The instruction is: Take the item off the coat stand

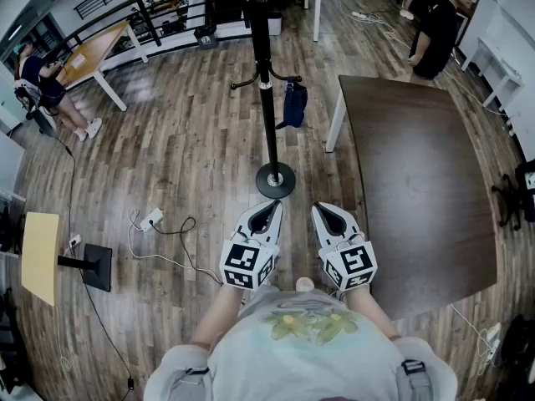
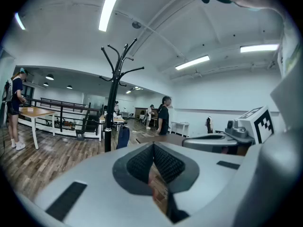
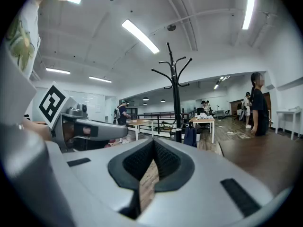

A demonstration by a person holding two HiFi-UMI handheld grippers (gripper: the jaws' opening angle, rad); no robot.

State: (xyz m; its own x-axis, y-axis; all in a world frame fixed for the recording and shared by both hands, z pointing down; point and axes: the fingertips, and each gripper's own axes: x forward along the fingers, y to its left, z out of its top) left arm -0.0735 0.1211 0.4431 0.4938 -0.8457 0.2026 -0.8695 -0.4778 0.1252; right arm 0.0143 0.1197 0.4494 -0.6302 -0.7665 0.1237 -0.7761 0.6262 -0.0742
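A black coat stand (image 1: 266,82) rises from a round base (image 1: 275,180) on the wooden floor straight ahead. A dark blue bag (image 1: 292,105) hangs from one of its lower hooks on the right side. My left gripper (image 1: 271,210) and right gripper (image 1: 324,213) are held side by side close to my body, short of the base, and point at the stand. Both are shut and empty. In the left gripper view the stand (image 2: 112,103) and bag (image 2: 123,137) lie beyond the closed jaws. The right gripper view shows the stand (image 3: 175,93) and bag (image 3: 190,136) in the distance.
A dark brown table (image 1: 410,182) stands just right of the stand. A power strip with cable (image 1: 152,219) and a black stand foot (image 1: 96,266) lie on the floor at left. One person (image 1: 435,23) stands at the back right, another (image 1: 46,90) by a wooden table (image 1: 92,53).
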